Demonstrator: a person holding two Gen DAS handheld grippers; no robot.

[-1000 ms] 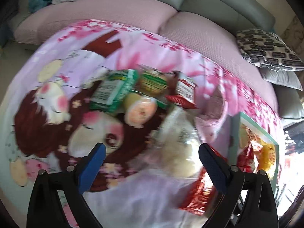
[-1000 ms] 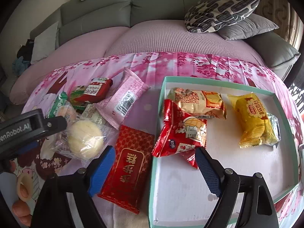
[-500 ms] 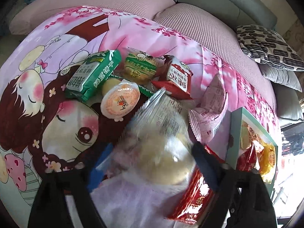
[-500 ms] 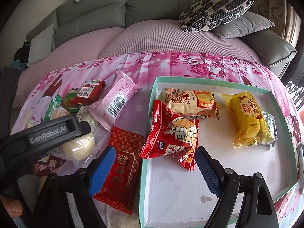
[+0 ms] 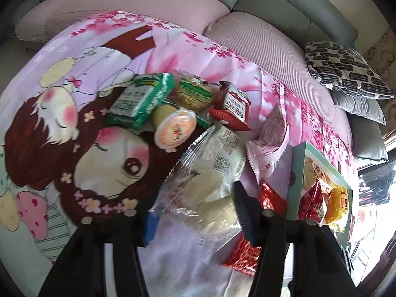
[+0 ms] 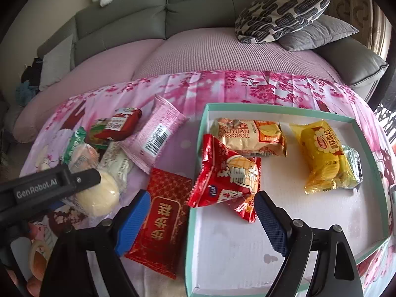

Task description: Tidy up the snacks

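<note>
My left gripper (image 5: 198,212) is shut on a clear-wrapped pale bun (image 5: 205,188), seen in the right wrist view as the bun (image 6: 99,198) under the left gripper's black finger (image 6: 57,185). My right gripper (image 6: 200,220) is open and empty over the left wall of the teal-rimmed white box (image 6: 247,255). Inside the box lie a red packet (image 6: 227,175), a beige roll packet (image 6: 250,136) and a yellow packet (image 6: 326,153). A flat red packet (image 6: 160,220) lies beside the box.
Loose snacks sit on the pink cartoon cloth (image 5: 74,123): a green pack (image 5: 141,99), a jelly cup (image 5: 175,128), a small red pack (image 5: 235,106), a pink wrapper (image 5: 269,146). A sofa with patterned cushion (image 6: 282,12) lies behind.
My left gripper has moved in on the wrapped bun and closed its fingers on it. My right gripper has stayed open, shifting slightly left over the box wall.
</note>
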